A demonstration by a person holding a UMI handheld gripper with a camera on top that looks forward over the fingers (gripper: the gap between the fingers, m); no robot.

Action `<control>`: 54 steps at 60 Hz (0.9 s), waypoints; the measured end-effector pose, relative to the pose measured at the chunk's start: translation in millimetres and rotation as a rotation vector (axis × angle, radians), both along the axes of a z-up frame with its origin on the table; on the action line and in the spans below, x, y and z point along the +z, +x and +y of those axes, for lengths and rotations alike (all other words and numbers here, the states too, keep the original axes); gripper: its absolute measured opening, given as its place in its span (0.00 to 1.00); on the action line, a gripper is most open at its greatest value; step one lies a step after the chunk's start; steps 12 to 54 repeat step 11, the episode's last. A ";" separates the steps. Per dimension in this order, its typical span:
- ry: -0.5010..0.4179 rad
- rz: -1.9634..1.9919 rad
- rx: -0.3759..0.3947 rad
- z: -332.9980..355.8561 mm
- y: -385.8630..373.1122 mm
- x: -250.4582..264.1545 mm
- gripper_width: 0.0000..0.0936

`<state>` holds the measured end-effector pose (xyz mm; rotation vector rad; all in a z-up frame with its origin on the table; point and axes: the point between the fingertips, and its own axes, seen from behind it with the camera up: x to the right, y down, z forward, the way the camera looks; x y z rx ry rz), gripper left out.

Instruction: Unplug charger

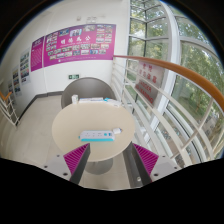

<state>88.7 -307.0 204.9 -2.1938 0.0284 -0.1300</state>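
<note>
A white power strip with a pale blue edge point(101, 136) lies on a round beige table point(75, 122), near its front edge. A small white thing, perhaps the charger point(112, 131), sits at the strip's right end; I cannot make it out clearly. My gripper point(110, 162) is open and empty, its magenta pads point(76, 156) spread wide. The strip lies just ahead of the fingers, at the level of the pad tips and between them.
A second round table point(78, 93) with a pale blue and white object point(96, 101) stands beyond. A railing with a wooden handrail point(175, 72) and glass panels runs along the right. A wall with magenta posters point(75, 45) is at the back.
</note>
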 end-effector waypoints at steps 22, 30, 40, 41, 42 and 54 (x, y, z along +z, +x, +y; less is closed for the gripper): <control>0.008 -0.008 -0.013 -17.1 -3.1 9.7 0.92; 0.008 -0.008 -0.013 -17.1 -3.1 9.7 0.92; 0.008 -0.008 -0.013 -17.1 -3.1 9.7 0.92; 0.008 -0.008 -0.013 -17.1 -3.1 9.7 0.92; 0.008 -0.008 -0.013 -17.1 -3.1 9.7 0.92; 0.008 -0.008 -0.013 -17.1 -3.1 9.7 0.92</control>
